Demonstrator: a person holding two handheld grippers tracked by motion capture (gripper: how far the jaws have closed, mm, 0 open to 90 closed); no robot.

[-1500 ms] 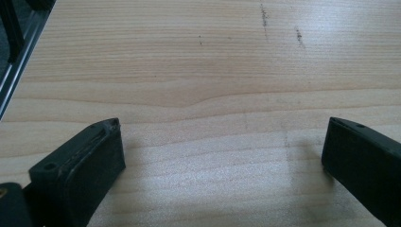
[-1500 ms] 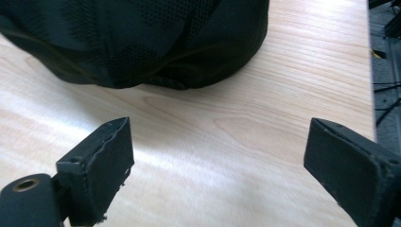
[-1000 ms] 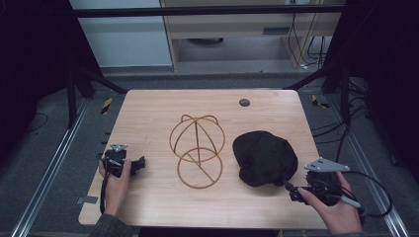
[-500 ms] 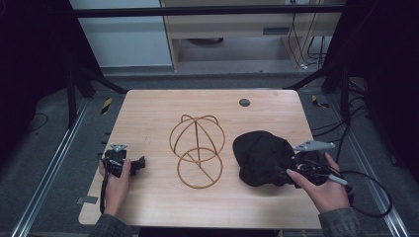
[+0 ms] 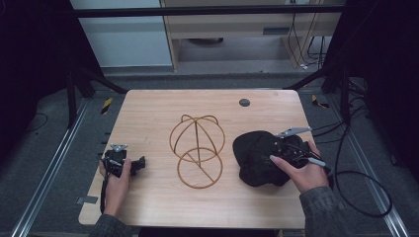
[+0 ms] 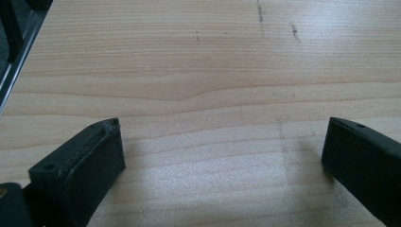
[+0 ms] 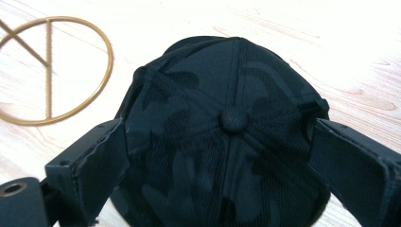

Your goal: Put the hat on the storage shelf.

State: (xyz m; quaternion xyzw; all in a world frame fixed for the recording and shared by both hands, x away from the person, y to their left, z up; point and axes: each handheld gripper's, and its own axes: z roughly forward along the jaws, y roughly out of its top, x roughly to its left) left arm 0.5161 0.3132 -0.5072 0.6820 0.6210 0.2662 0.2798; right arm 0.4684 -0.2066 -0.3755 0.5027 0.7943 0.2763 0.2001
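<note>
cap: black, tonal camo | wire stand: gold | table: light wood

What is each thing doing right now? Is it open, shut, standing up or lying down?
Cap: lying crown up on the table, between open jaws, not gripped.
Wire stand: upright, nothing on it.
Right gripper: open, around the cap.
Left gripper: open, holding nothing.
</note>
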